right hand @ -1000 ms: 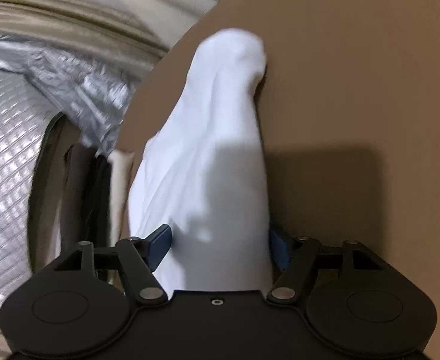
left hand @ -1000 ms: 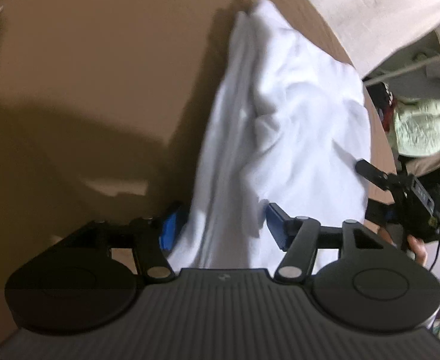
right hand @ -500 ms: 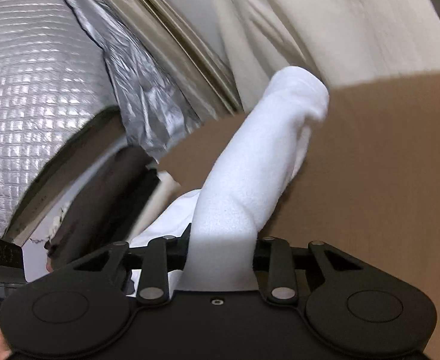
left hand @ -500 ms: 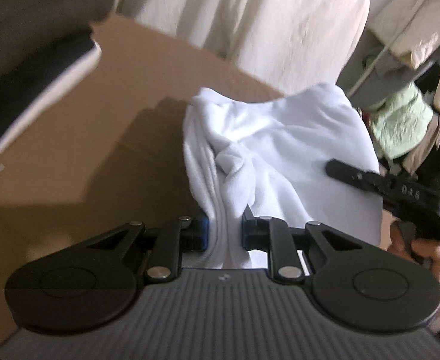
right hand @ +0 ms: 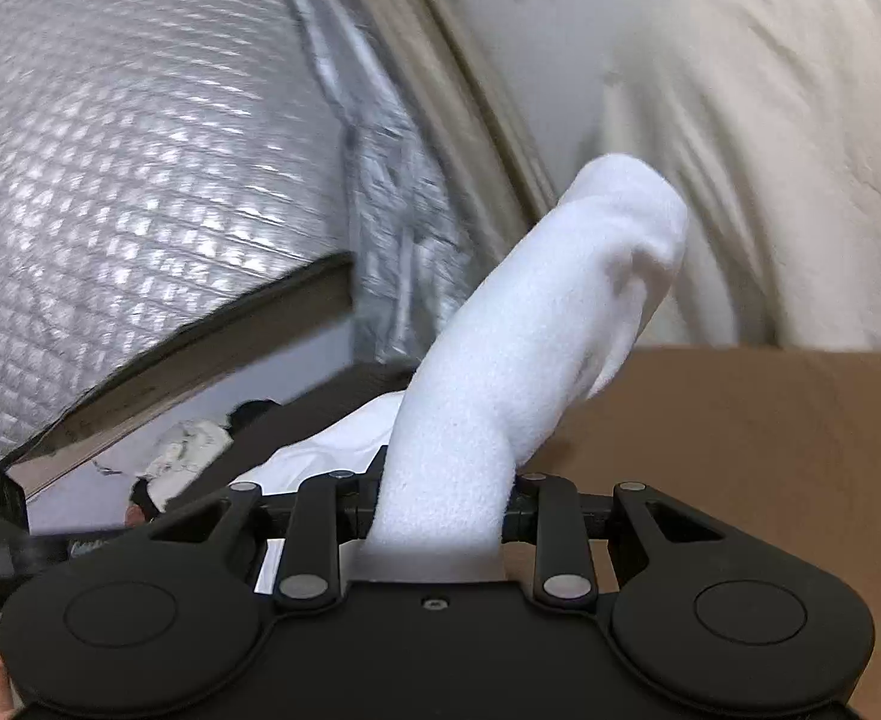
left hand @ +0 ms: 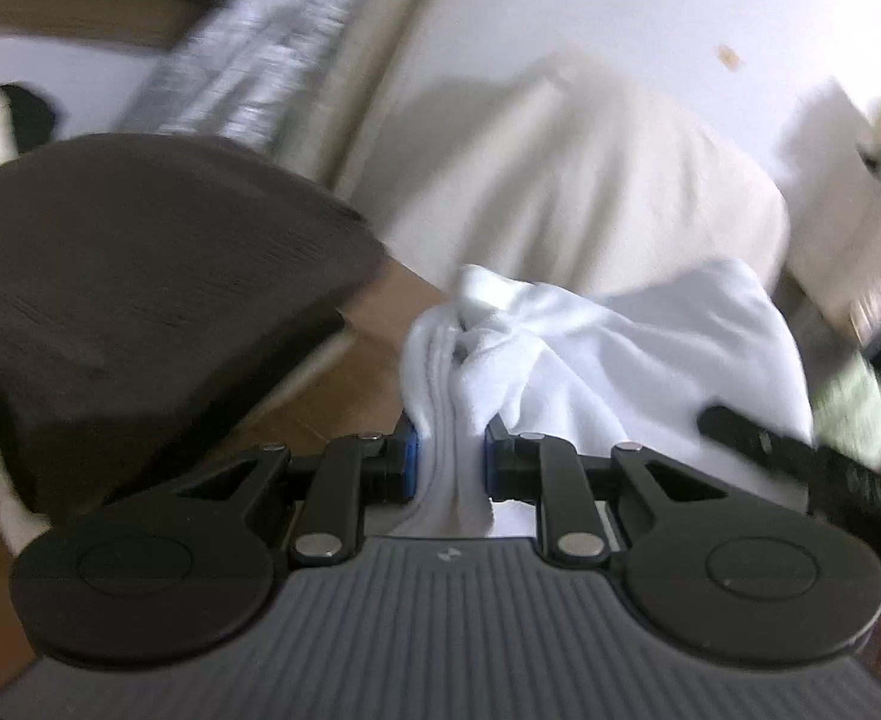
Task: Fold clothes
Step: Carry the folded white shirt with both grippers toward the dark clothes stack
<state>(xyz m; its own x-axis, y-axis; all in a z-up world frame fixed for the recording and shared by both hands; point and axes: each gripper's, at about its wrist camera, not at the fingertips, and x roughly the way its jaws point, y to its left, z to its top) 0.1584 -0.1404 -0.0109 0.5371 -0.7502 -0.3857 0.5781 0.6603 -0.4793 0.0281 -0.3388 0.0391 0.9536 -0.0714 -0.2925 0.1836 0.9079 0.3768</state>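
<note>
A white garment (left hand: 608, 354) is lifted off the brown table (left hand: 344, 408) between both grippers. My left gripper (left hand: 449, 468) is shut on a bunched edge of it, the cloth pinched between the blue pads. In the right wrist view the same white garment (right hand: 518, 348) rises as a thick roll out of my right gripper (right hand: 443, 507), which is shut on it; the fingertips are hidden by the cloth. The right gripper's black finger (left hand: 788, 450) shows at the right of the left wrist view.
A folded dark brown garment (left hand: 140, 288) lies on the table at the left. Cream fabric (right hand: 770, 138) hangs behind the brown table (right hand: 740, 450). Silver quilted insulation (right hand: 128, 150) covers the wall at the left. Light green clothing (left hand: 854, 408) sits at far right.
Both grippers closed on the white garment and lifted it off the table. The views tilted up from the table toward the wall and hanging fabric.
</note>
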